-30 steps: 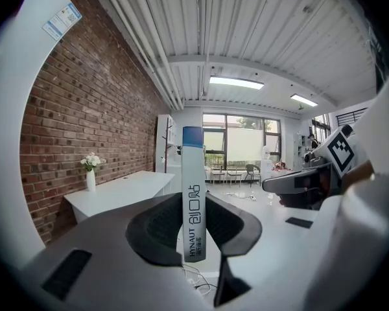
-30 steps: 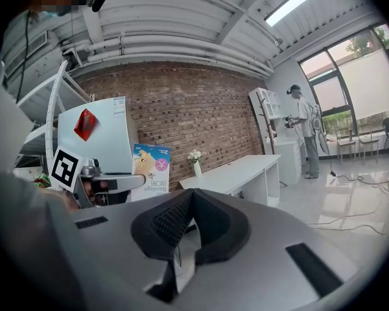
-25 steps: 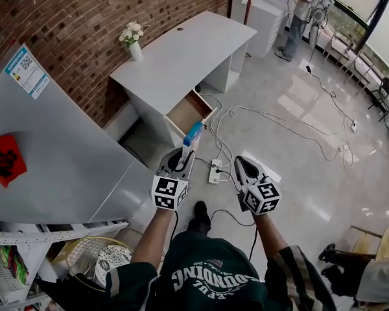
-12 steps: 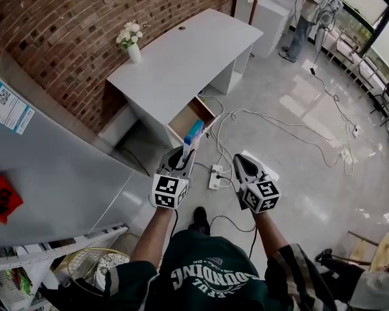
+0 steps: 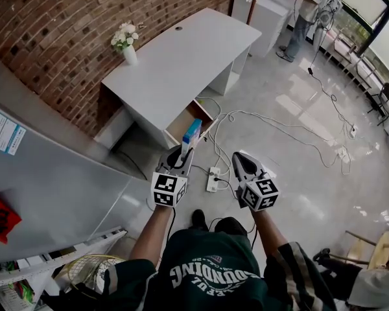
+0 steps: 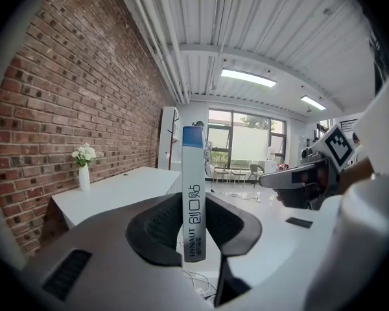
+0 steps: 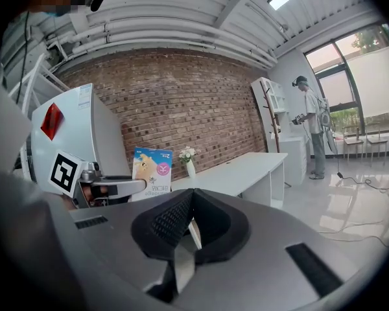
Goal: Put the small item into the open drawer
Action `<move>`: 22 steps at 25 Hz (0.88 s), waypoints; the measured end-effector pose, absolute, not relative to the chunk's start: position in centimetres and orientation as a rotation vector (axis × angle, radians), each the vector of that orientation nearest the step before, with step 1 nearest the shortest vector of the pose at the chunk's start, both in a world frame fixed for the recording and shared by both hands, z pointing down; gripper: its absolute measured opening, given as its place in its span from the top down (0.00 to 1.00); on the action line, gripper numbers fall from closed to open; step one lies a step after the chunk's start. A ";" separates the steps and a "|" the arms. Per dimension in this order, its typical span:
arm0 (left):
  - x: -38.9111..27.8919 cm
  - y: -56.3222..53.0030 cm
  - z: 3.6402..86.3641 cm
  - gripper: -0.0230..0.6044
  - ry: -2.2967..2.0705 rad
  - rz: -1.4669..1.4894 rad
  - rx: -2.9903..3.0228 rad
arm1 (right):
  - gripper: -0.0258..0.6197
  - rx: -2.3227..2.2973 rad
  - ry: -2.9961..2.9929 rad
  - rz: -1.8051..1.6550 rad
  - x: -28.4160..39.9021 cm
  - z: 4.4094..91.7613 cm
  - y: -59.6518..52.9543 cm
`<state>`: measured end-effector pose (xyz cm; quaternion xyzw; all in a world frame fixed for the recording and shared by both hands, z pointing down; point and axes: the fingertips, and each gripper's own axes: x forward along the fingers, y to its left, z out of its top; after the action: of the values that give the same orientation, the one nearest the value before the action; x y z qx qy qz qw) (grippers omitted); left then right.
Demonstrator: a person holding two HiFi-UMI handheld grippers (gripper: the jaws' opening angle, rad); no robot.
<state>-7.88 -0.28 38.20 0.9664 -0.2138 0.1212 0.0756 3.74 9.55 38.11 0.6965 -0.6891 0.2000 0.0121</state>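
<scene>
My left gripper [image 5: 183, 153] is shut on a slim blue-and-white box [image 5: 191, 135], which stands upright between its pads. In the left gripper view the box [image 6: 193, 193] rises out of the jaws of my left gripper [image 6: 194, 229]. The open drawer [image 5: 188, 119] juts from the front of a white desk [image 5: 181, 57], just beyond the box in the head view. My right gripper [image 5: 237, 158] hangs beside the left one, shut and with nothing in it; its pads meet in the right gripper view [image 7: 188, 220]. That view also shows the box [image 7: 151, 168] at the left.
A vase of white flowers [image 5: 126, 41] stands on the desk's far left corner by the brick wall. A power strip [image 5: 214, 172] and cables [image 5: 266, 118] lie on the floor below the grippers. A grey cabinet [image 5: 45, 180] stands at the left. A person [image 5: 308, 5] stands far back.
Both grippers have moved forward toward the desk, and the drawer now lies closer to the box. The left gripper's hold on the box is unchanged, and the right stays shut.
</scene>
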 end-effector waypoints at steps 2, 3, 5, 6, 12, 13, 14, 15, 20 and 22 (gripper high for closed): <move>-7.5 -0.7 38.3 0.81 -0.635 0.363 2.897 | 0.92 2.181 -2.145 0.619 4.2 38.0 9.2; -7.3 -0.9 38.4 0.81 -0.631 0.364 2.896 | 0.92 2.186 -2.143 0.619 4.3 38.0 9.1; -6.9 -1.1 38.8 0.81 -0.623 0.369 2.893 | 0.92 2.191 -2.135 0.630 4.6 38.3 9.0; -6.7 -1.2 39.0 0.81 -0.618 0.372 2.890 | 0.92 2.192 -2.130 0.640 4.8 38.6 9.0; -4.7 -2.2 39.3 0.81 -0.621 0.372 2.896 | 0.92 2.184 -2.144 0.652 6.7 39.1 7.5; -4.4 -2.6 39.2 0.81 -0.628 0.369 2.897 | 0.92 2.181 -2.156 0.643 7.0 38.9 7.0; -4.0 -3.0 39.1 0.81 -0.636 0.367 2.898 | 0.92 2.177 -2.168 0.634 7.3 38.7 6.5; -3.7 -3.3 39.1 0.81 -0.644 0.366 2.899 | 0.92 2.171 -2.179 0.626 7.7 38.6 5.9; -2.1 -4.8 39.3 0.81 -0.709 0.377 2.882 | 0.92 2.100 -2.237 0.648 9.3 39.3 3.1; -1.3 -5.5 39.5 0.81 -0.745 0.384 2.868 | 0.92 2.058 -2.269 0.656 10.1 39.4 2.0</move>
<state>-1.31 -5.53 39.45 0.9570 -0.2487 0.1280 0.0768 10.11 1.96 39.44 0.6569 -0.7244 0.2093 0.0044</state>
